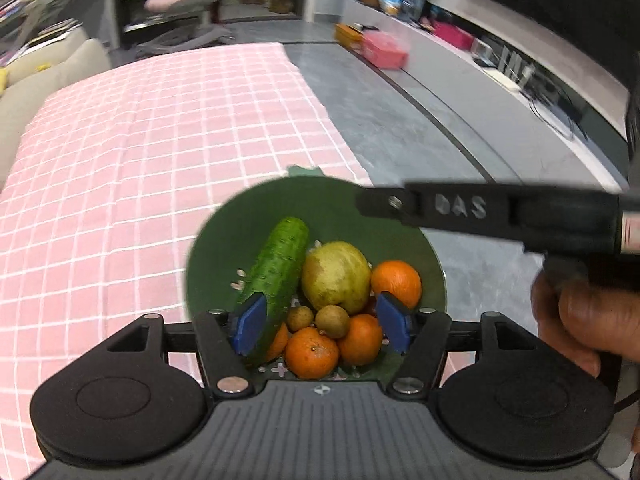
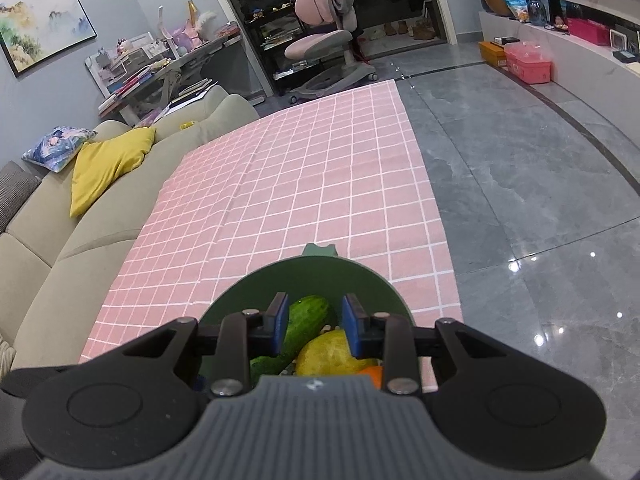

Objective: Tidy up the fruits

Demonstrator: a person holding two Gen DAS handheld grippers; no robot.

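Pink checked cloth (image 2: pixel 304 168) covers the table; the round green plastic strainer bowl (image 1: pixel 224 240) sits at its near right corner, holding all the produce.

Largest to smallest:
- Long bumpy green cucumber (image 1: pixel 276 268): leans on the bowl's left wall. Stiff, fairly heavy, rolls. Best taken mid-length across the width.
- Yellow-green pear-like fruit (image 1: pixel 335 278): centre. Firm, smooth skin likely slippery, bruises. Grip at the widest part, lightly.
- Orange tangerines, e.g. (image 1: pixel 311 353): front and right. Light, soft peel gives under the pads. Easy pick from above.
- Two small tan round longan-like fruits (image 1: pixel 333 321): wedged between the pear and the tangerines. Thin brittle shell, tiny, likely to squirt out.

Left gripper (image 1: pixel 322 326) hangs over the bowl, jaws spread, holding nothing, one pad next to the cucumber. Right gripper (image 2: pixel 314 328) likewise, parted and empty above the cucumber and pear.
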